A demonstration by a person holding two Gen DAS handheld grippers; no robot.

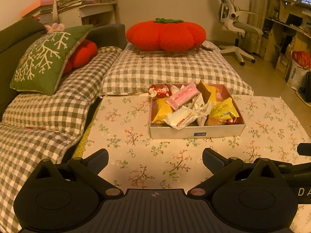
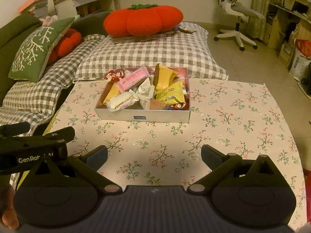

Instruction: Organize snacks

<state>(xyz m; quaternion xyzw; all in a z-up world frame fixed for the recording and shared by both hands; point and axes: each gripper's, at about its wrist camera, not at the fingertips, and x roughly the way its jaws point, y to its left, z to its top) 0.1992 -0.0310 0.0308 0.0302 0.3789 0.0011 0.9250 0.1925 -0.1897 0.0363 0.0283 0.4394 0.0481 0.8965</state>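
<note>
The left gripper [image 1: 155,160] stood with its jaws wide apart and nothing between them, low over the floral cloth [image 1: 124,136]. The right gripper [image 2: 154,156] was likewise spread and empty, over the same cloth, with part of the left gripper showing at 9 o'clock in its view. The box [image 1: 196,133] sat on the cloth at 12 o'clock from the left gripper, slightly toward 1, and well apart from both sets of fingers. It was heaped with snacks: a pink pack [image 1: 182,96] lay on top toward the far side, a white pack [image 1: 181,119] hung over the near wall, a yellow pack [image 1: 223,109] lay at the right, a second yellow pack [image 1: 162,112] at the left, and a red pack [image 1: 159,91] rested on the far left corner, over the rim. Bare cloth lay between the grippers and the box, with no item in that stretch. Beyond the box, at 12 o'clock, a checked cushion [image 1: 171,71] carried a red pumpkin pillow [image 1: 165,35]. At 10 o'clock a green pillow [image 1: 46,60] leaned on the sofa over a smaller red pillow [image 1: 83,55]. A white chair [image 1: 237,25] stood at 1 o'clock on the floor, and shelves [image 1: 287,29] with bags lined the right wall at 2 o'clock.
</note>
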